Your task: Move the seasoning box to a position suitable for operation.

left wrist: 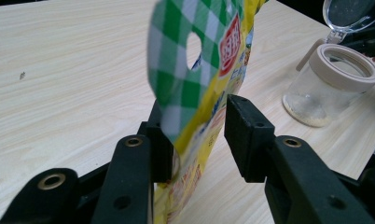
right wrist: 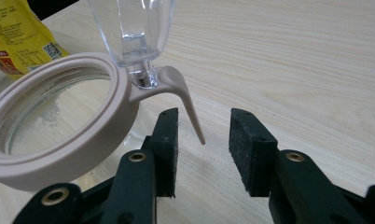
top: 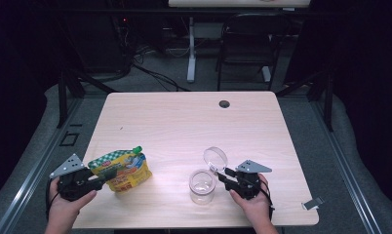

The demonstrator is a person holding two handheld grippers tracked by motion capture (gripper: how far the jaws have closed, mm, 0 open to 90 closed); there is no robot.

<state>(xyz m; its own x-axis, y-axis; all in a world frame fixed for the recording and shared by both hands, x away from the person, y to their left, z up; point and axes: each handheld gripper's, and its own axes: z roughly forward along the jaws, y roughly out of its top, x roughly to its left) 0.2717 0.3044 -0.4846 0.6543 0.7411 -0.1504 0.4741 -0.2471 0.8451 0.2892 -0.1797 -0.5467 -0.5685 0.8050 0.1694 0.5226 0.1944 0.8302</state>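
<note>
pouch (top: 121,170) | upright, leaning | spout up-right | left gripper (left wrist: 195,135) around edge

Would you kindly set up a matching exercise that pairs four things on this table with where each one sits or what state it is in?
Things:
1. snack pouch
2. glass jar
3. jar lid
4. cable hole

Places or states:
A. flipped up on its hinge, clear and round
B. in the tabletop near the far edge
C. between the jaws of the left claw, green checks at its top
D. open, with a beige rim and a little pale powder at the bottom

Pairs: 1-C, 2-D, 3-A, 4-B
</note>
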